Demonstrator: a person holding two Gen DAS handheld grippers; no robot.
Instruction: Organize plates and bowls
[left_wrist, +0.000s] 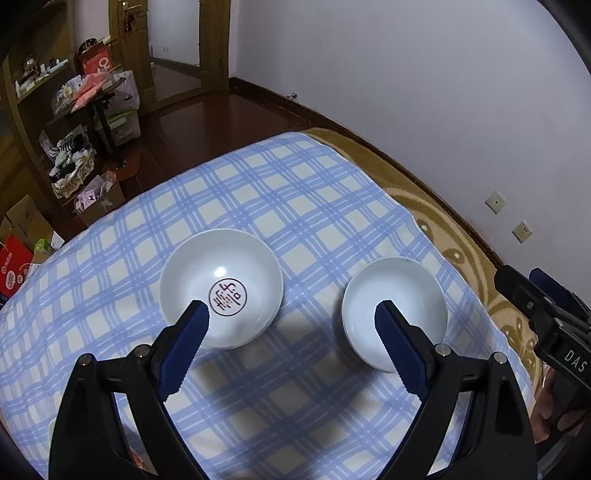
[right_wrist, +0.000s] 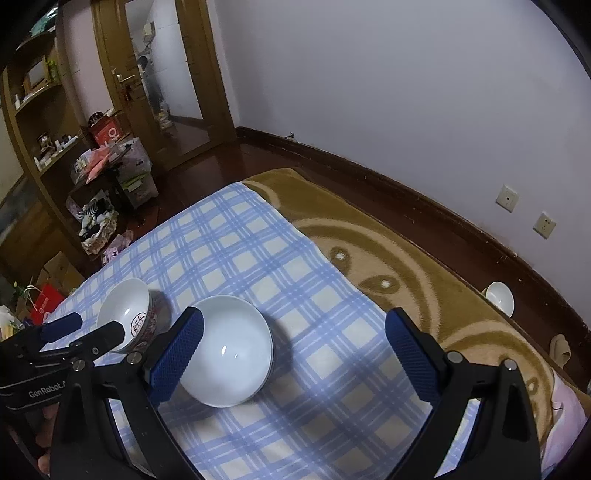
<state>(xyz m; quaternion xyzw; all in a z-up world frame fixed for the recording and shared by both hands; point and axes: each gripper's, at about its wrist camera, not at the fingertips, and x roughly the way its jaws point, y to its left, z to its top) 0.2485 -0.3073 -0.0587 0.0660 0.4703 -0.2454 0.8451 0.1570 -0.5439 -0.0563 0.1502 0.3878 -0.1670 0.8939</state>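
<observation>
Two bowls sit side by side on the blue checked sheet (left_wrist: 258, 192) covering the bed, and both claws are hanging over them with nothing picked up yet. So to me this reads as the approach step, right at the start of the sorting.

Left claw (left_wrist: 291, 312) is spread wide and empty. From its own camera, the stamped bowl (left_wrist: 221, 288) (red seal mark in the bottom, patterned outside) sits under its left finger, and the plain white bowl (left_wrist: 394, 314) sits under its right finger. The gap between the fingers is over bare sheet between the two bowls, so it isn't lined up on either one.

Right claw (right_wrist: 293, 325) is also gaping and holding nothing. In its view the plain white bowl is just under its left finger, off to the left of the gap, with the stamped one further left beside the other claw.

A third small white bowl (right_wrist: 499, 297) sits way off at the far edge of the brown blanket (right_wrist: 406, 266), near the wall.

My guess for the next move: each claw needs to shift sideways so one finger goes inside a rim and the other outside, then pinch the wall. Glazed ceramic on a soft mattress will probably tip or slide if nudged, so come down straight.
</observation>
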